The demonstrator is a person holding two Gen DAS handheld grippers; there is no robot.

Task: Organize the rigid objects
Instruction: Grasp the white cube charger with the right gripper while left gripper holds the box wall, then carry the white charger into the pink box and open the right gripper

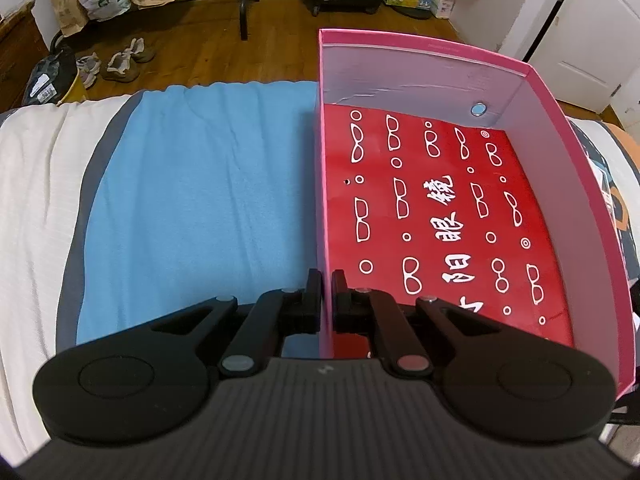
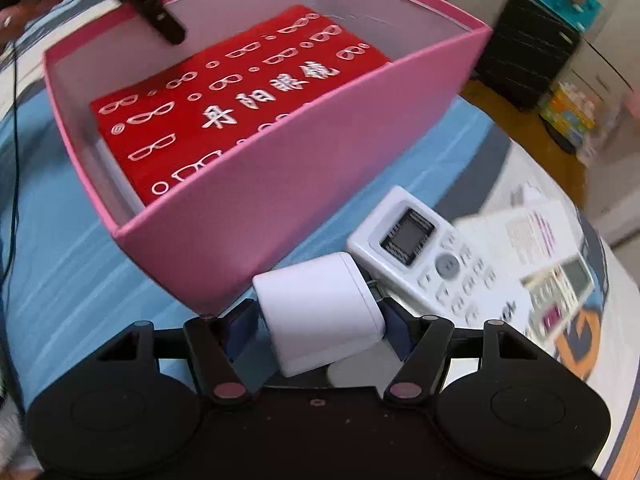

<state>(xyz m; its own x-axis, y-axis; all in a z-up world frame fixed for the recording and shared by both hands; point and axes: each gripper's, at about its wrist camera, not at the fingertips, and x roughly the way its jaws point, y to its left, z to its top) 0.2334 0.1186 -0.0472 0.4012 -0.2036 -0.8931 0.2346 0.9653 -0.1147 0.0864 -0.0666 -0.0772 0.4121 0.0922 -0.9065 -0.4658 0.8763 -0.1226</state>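
In the left wrist view, a blue cloth (image 1: 200, 200) fills the left; at lower centre the left gripper (image 1: 327, 286) is clamped on the near wall of the pink cardboard box (image 1: 560, 128), which holds a red glasses-printed case (image 1: 440, 220). In the right wrist view, the right gripper (image 2: 320, 316) at lower centre grips a white cube charger (image 2: 316, 312); a white remote control (image 2: 436, 264) lies right of it.

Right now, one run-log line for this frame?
left gripper: shut on pink box wall | right gripper: fingers around white charger | remote: on bed | red case: in box
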